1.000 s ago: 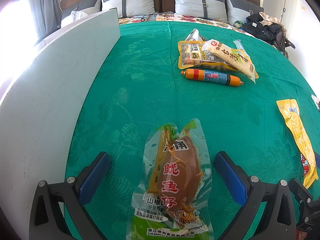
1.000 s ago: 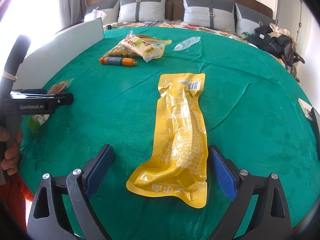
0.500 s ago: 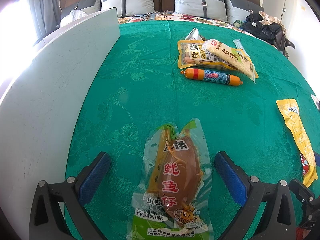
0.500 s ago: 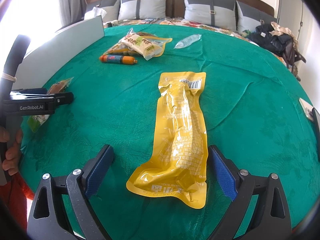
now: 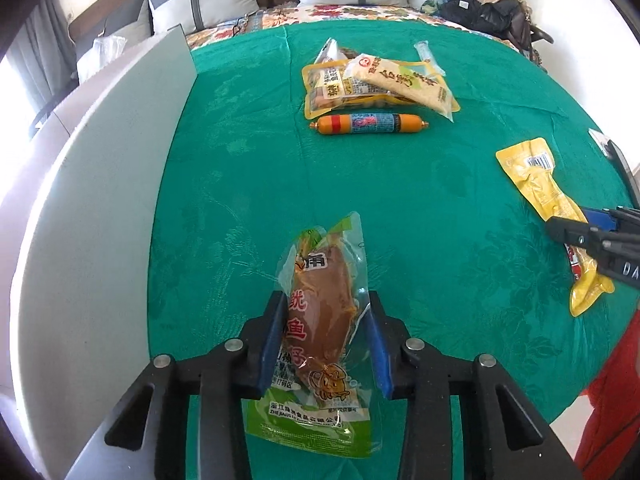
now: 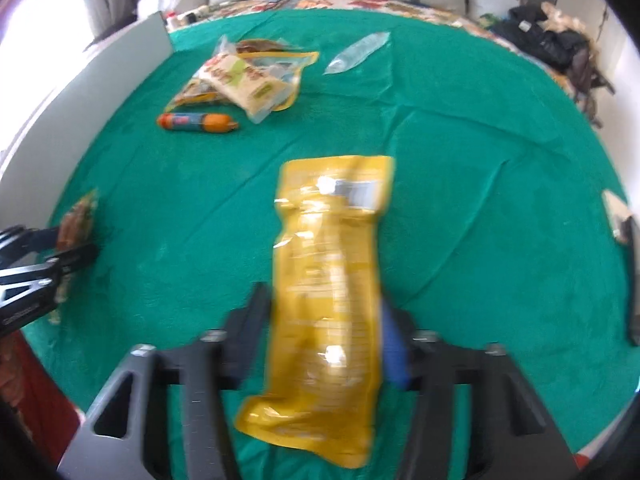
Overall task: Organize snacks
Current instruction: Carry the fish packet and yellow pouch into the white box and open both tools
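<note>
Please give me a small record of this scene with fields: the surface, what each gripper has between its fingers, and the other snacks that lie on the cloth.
surface: green tablecloth, white board along its left edge
left gripper: jaws closing, pads against the sides of the clear squid snack pack
right gripper: jaws closing around the long yellow pouch; picture blurred
far pile: yellow bag with a pale noodle-like pack on top
beside the pile: orange sausage stick, lying apart
far right of pile: small clear packet
</note>
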{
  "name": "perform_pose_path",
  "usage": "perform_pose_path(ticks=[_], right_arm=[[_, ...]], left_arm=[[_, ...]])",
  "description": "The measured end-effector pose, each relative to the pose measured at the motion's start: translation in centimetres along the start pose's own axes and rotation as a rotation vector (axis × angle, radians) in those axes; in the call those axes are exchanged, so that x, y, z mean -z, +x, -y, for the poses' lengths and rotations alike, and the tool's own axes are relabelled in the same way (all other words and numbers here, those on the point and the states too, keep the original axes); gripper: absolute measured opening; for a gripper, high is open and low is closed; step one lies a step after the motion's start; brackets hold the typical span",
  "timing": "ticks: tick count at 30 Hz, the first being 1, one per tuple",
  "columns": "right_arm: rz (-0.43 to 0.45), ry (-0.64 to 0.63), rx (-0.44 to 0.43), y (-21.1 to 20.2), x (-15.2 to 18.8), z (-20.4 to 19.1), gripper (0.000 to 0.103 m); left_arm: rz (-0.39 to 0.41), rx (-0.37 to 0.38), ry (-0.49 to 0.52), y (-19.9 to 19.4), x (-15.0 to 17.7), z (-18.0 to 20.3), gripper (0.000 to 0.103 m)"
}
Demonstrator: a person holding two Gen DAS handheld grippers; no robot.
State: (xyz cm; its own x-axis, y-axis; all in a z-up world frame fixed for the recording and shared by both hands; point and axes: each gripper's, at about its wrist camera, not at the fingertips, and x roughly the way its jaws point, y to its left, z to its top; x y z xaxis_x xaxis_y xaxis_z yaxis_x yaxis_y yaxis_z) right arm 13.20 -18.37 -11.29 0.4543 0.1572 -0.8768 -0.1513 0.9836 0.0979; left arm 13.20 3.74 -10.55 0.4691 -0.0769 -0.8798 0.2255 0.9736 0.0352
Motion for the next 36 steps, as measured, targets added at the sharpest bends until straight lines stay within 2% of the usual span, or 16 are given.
perform_pose_path(ticks=[2,7,11,12,15,18,20,21,22,24,28,32,33,34,35,36], right_arm=[[0.006,0.097,-0.073,-1.0,0.4,1.5,0.041],[0.078,0.310,-0.295,-4.1,1.7,5.0,0.041],[0.080,0.329,-0.293,-5.0,1.8,4.8,0.041],[0.074,0.322,-0.288,-5.0,1.7,4.4,0.041],[0.068,0.286,-0.295,-5.1,0.8,2.6,0.041],[0.084,0.257,-0.296,-5.4,0.0,0.9,0.041],[0.090,0.251,-0.311,-5.6,-0.2,0.2,0.041],[0.093,0.246,-0.317,-5.7,-0.1,-0.1,0.041],[0.093,0.237,-0.316,-5.7,-0.1,-0.4,0.041],[0.088,0.224,-0.311,-5.6,0.3,-0.8,0.041],[0.072,0.240,-0.316,-5.1,1.1,-0.6,0.041],[0.092,0.260,-0.311,-5.7,1.7,0.5,0.041],[0.098,0.267,-0.306,-5.8,1.8,0.8,0.042],[0.101,0.277,-0.305,-5.8,1.8,1.2,0.042],[0.102,0.288,-0.308,-5.8,1.9,1.5,0.042],[0.101,0.296,-0.311,-5.8,2.0,1.8,0.042]], left_arm=[[0.017,0.053,-0.047,-0.7,0.5,-0.6,0.036],[0.058,0.194,-0.204,-1.7,0.7,-2.6,0.034],[0.101,0.249,-0.238,-3.4,0.2,-3.1,0.015],[0.110,0.285,-0.253,-3.9,0.1,-3.4,0.001],[0.122,0.284,-0.276,-4.7,0.0,-4.1,0.001],[0.086,0.262,-0.279,-3.5,0.7,-4.7,0.002],[0.076,0.271,-0.266,-3.0,1.4,-4.8,0.011],[0.063,0.265,-0.240,-2.6,1.6,-4.5,0.032],[0.052,0.257,-0.211,-2.3,1.6,-4.0,0.063],[0.060,0.246,-0.160,-1.8,1.8,-2.8,0.082],[0.030,0.207,-0.065,-1.0,1.4,0.1,0.083],[0.019,0.236,-0.017,-0.8,0.9,2.0,0.083],[0.001,0.208,0.009,-0.4,0.8,2.7,0.082],[-0.024,0.170,0.032,0.2,0.9,3.3,0.064],[-0.010,0.119,0.050,0.3,1.1,3.7,0.058],[0.011,0.102,0.066,-0.1,1.2,3.9,0.045]])
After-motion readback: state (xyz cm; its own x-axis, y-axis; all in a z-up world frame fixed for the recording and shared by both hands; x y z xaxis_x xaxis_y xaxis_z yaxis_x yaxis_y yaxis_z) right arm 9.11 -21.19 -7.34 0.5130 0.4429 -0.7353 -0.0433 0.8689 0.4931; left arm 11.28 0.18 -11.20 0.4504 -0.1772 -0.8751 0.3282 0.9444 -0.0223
